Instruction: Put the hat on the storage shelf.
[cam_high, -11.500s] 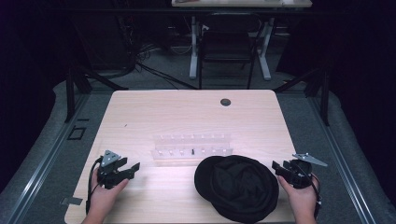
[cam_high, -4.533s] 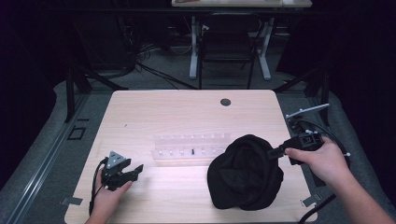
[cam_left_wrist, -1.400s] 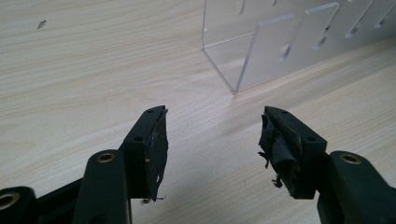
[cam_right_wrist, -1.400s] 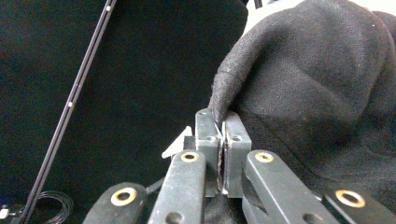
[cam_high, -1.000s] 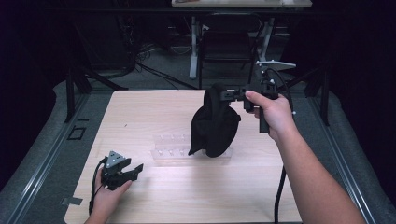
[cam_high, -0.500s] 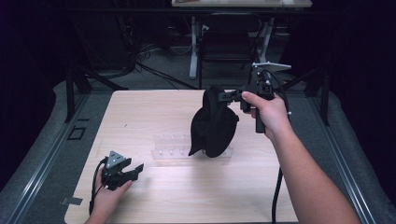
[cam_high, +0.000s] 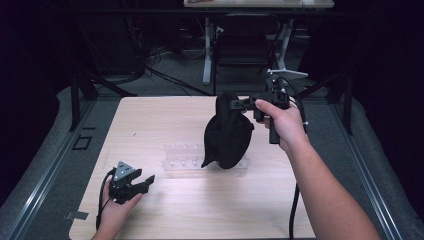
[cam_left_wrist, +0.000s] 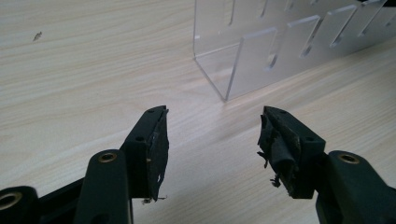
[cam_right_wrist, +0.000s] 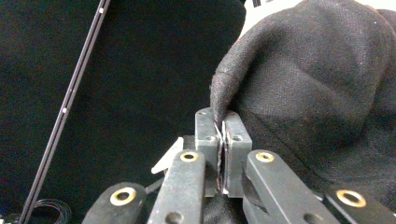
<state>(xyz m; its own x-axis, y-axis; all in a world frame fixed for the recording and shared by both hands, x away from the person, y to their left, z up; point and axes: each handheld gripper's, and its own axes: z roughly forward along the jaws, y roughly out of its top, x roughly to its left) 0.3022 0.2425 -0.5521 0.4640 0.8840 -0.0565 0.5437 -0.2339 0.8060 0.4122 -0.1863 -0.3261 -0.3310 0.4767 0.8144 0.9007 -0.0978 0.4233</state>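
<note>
A black cloth hat hangs in the air above the middle of the table, its lower edge in front of the clear acrylic rack. My right gripper is shut on the hat's top edge, held up by a hand at the right. The right gripper view shows the jaws pinching the hat's rim. My left gripper rests low at the table's front left, open, nothing between its jaws. Its own view shows the gap facing the rack's near corner.
The wooden table has a small dark hole near its far edge, hidden behind the hat now. Cables trail from both grippers. Dark floor, a metal rail and a stand's legs surround the table.
The right hand shifted slightly with the hat still hanging from its gripper. The left gripper stayed where it was.
</note>
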